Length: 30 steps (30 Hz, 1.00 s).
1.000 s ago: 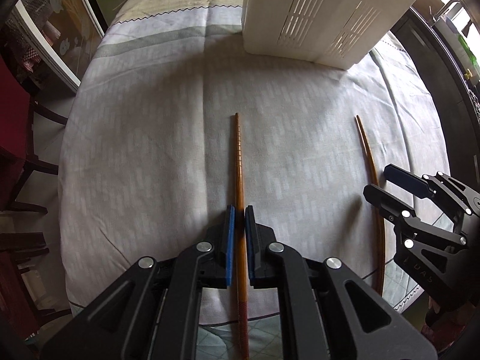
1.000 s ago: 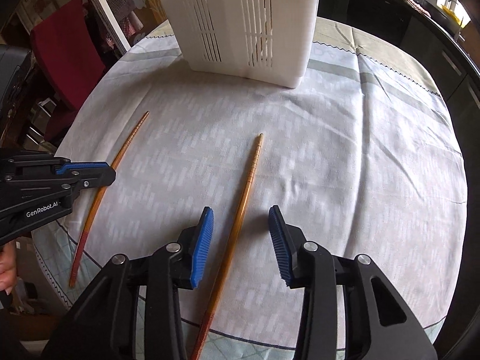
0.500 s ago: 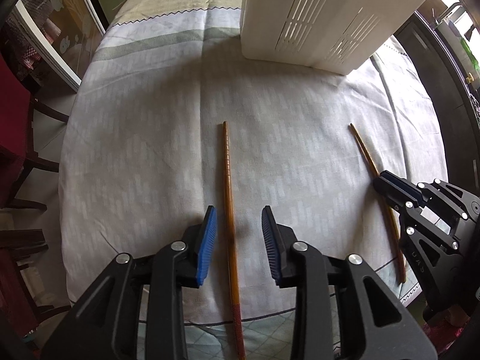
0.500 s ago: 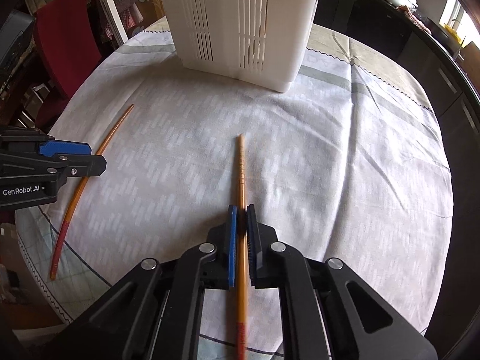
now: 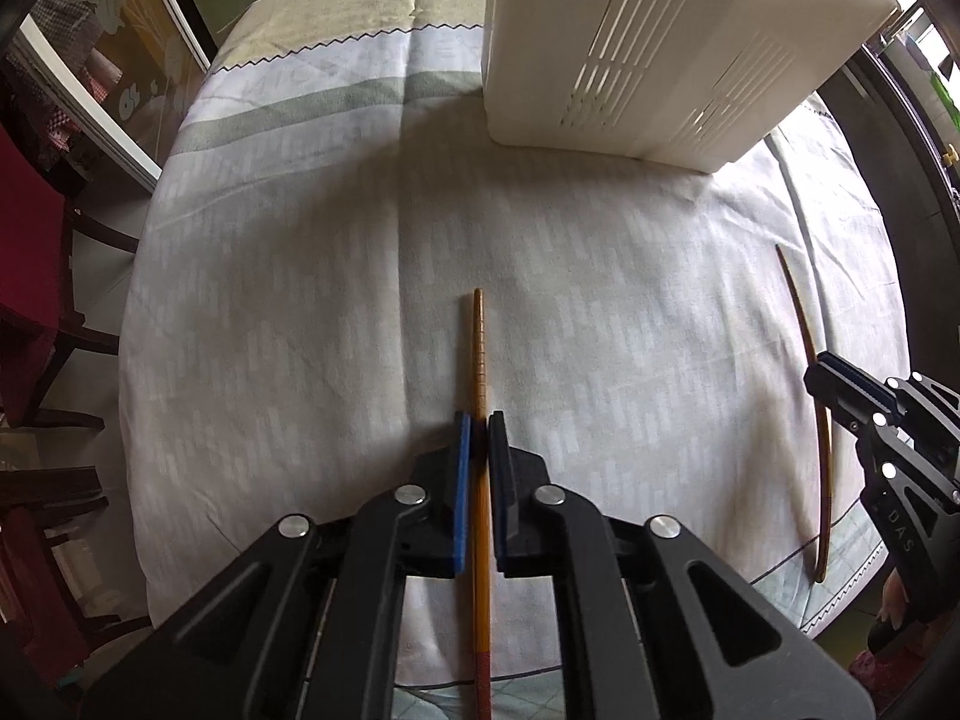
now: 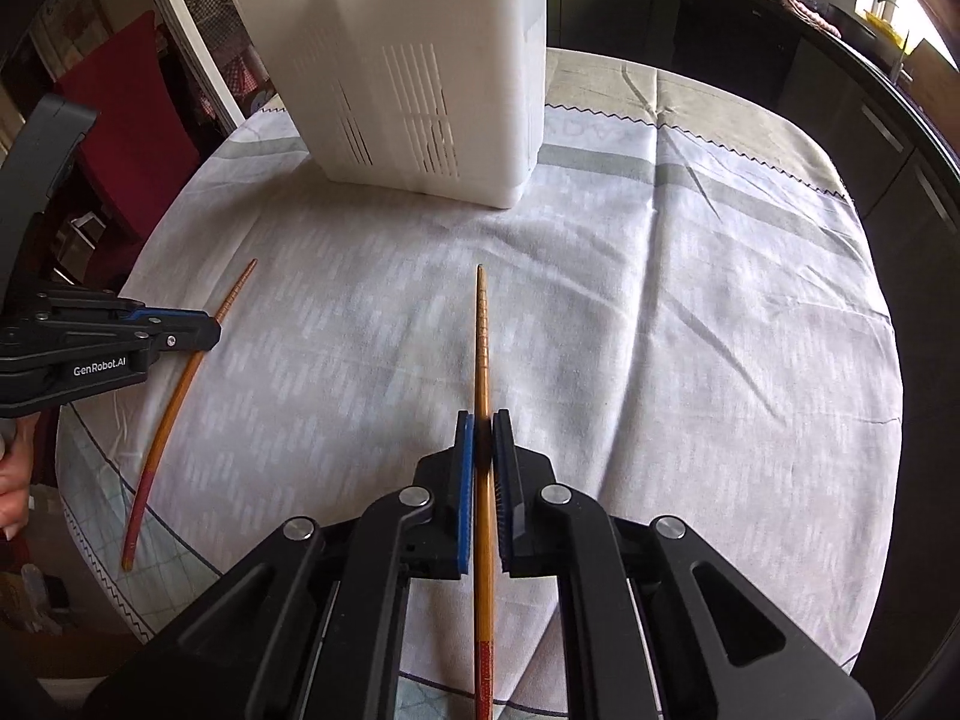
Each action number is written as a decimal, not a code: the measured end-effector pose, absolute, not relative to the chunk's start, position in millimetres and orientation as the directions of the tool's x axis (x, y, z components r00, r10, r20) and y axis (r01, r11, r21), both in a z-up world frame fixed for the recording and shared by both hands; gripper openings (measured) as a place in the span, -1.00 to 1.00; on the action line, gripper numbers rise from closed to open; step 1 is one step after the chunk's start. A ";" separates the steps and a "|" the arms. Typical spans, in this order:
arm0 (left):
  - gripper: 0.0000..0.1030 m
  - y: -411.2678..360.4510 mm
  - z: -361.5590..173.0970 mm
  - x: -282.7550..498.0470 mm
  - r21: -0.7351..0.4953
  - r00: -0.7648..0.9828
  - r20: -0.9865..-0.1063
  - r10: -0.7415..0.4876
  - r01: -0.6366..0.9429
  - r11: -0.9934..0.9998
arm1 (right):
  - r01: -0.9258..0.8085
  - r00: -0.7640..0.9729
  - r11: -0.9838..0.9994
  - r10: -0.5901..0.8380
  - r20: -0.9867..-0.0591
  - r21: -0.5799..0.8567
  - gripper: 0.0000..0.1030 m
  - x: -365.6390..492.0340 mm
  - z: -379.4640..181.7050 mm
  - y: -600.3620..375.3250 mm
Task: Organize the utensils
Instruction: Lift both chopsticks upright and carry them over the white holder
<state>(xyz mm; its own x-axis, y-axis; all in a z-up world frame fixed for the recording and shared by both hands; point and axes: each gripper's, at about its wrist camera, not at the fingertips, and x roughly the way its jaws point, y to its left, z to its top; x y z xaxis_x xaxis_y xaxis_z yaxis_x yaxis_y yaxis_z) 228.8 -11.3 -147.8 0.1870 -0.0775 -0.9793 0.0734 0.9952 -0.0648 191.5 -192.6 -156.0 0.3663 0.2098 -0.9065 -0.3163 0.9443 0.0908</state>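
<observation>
**Two chopsticks, a holder at the far end**

On the tablecloth (image 5: 300, 300), the utensil holder (image 5: 648, 42) stands at twelve o'clock, toward the table's far edge. The left chopstick (image 5: 478, 360) lies at six o'clock from it, running lengthwise between the left gripper (image 5: 478, 426) pads. The right chopstick (image 6: 482, 348) lies at three o'clock from the left one, well apart, between the right gripper (image 6: 483, 426) pads. Both chopsticks point toward the holder, near ends at the table's near edge.
</observation>
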 end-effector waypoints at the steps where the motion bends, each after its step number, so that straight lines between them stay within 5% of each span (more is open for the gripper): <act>1: -0.88 -10.1 -144.6 228.0 -0.061 0.200 -0.977 -0.075 0.076 0.995 | -0.313 0.374 0.945 0.217 -0.902 0.098 -0.86 191.3 -151.4 -195.7; 19: -0.88 -8.5 -29.9 171.9 -0.075 0.440 -0.887 -0.141 0.163 0.984 | -0.285 0.581 0.943 0.314 -0.751 0.173 -0.86 155.0 -53.0 -238.2; 30: -0.88 -12.9 9.9 149.6 -0.065 0.528 -0.834 -0.158 0.191 0.979 | -0.288 0.617 0.944 0.310 -0.724 0.159 -0.86 126.6 -44.7 -250.2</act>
<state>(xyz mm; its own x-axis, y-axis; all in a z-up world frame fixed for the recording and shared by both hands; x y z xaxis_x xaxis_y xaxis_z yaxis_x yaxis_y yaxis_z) 149.6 -12.9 9.9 0.5283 -0.1585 -0.8341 0.1909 0.9794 -0.0651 126.6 -250.2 -44.7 0.6167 0.3097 -0.7237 -0.2875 0.9445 0.1592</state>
